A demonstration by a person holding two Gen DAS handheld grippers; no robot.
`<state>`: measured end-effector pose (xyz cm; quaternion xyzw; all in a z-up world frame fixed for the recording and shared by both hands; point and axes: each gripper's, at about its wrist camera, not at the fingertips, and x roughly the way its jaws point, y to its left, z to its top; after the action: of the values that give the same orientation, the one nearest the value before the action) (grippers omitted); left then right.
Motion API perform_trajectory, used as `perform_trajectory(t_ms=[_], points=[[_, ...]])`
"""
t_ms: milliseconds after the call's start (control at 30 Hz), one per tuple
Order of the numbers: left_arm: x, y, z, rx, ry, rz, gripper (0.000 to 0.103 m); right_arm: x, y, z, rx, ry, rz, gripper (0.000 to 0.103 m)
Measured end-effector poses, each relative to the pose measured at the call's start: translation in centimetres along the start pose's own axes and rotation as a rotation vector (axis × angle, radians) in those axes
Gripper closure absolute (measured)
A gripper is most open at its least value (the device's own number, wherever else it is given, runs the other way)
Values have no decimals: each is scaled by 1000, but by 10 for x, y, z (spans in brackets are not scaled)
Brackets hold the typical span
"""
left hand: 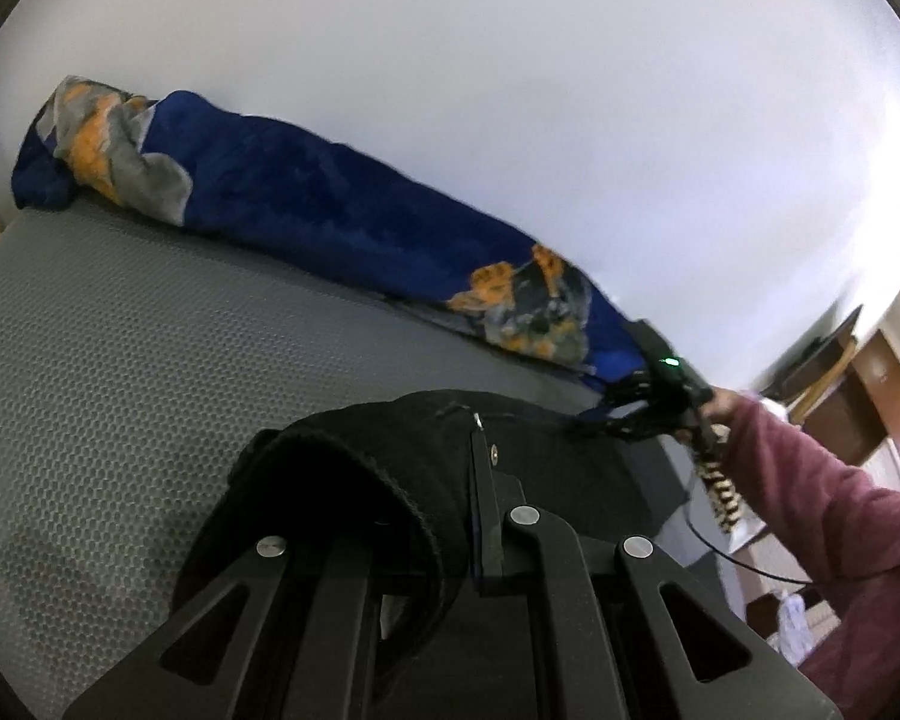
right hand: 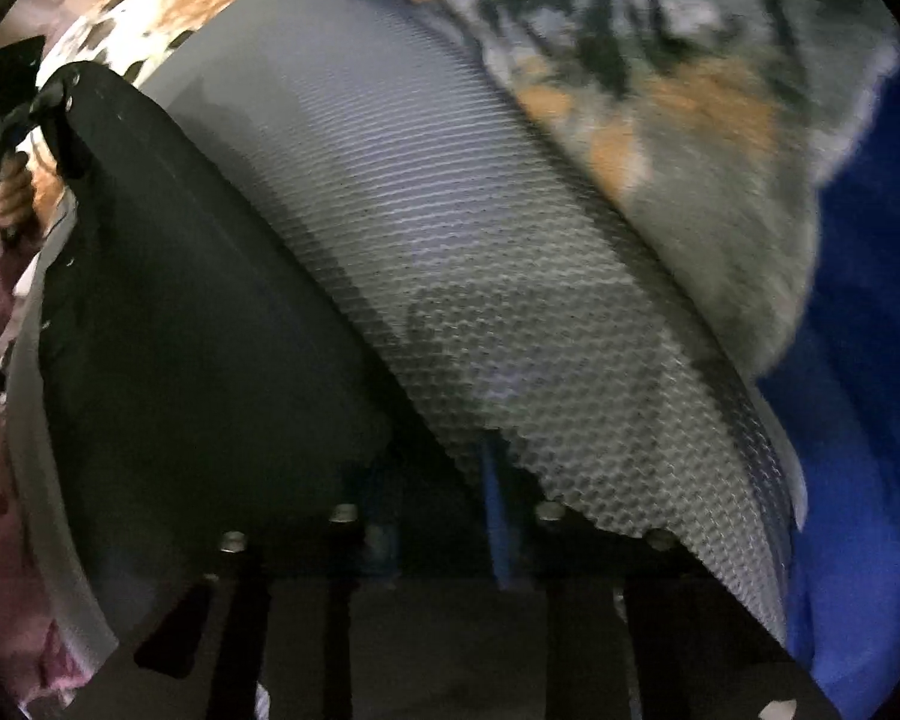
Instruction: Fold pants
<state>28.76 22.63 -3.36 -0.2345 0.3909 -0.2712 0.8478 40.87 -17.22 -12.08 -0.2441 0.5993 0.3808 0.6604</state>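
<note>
The black pants point(left hand: 390, 456) lie on a grey honeycomb mat point(left hand: 150, 360), with one bunched end lifted off it. My left gripper point(left hand: 471, 450) is shut on that end; the fabric drapes over its left finger and hides it. In the right wrist view the pants point(right hand: 180, 300) spread as a dark flat shape at the left, with the left gripper point(right hand: 48, 102) at their far corner. My right gripper point(right hand: 486, 474) points steeply down at their near edge, its jaws almost together with black cloth between them. From the left wrist view the right gripper point(left hand: 600, 423) touches the pants' far right edge.
A rolled blue blanket point(left hand: 306, 186) with orange and grey print lies along the white wall point(left hand: 510, 120) behind the mat. It is close on the right point(right hand: 720, 150). A maroon sleeve point(left hand: 810, 492) holds the right gripper. Brown furniture point(left hand: 858, 396) stands past the mat's right edge.
</note>
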Motion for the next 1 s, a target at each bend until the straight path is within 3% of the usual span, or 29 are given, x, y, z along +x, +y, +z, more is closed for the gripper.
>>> perform_trajectory(t_ms=[67,400,567,800,1000], points=[[5,5,-2,-18,4,7,96,-3,11,-7,-1,-33,-71,94],[-18,-12,-18,57,34,40,96,-62,104,-77,112,-254,-413,97],[-45,-30,-38,116,82,45,96,-86,160,-123,142,-295,-495,97],[-83,-49,-98,193,185,75,95,-94,235,-185,238,-349,-468,98],[-92,-43,-158,208,311,115,94,-67,279,-230,321,-334,-355,99]])
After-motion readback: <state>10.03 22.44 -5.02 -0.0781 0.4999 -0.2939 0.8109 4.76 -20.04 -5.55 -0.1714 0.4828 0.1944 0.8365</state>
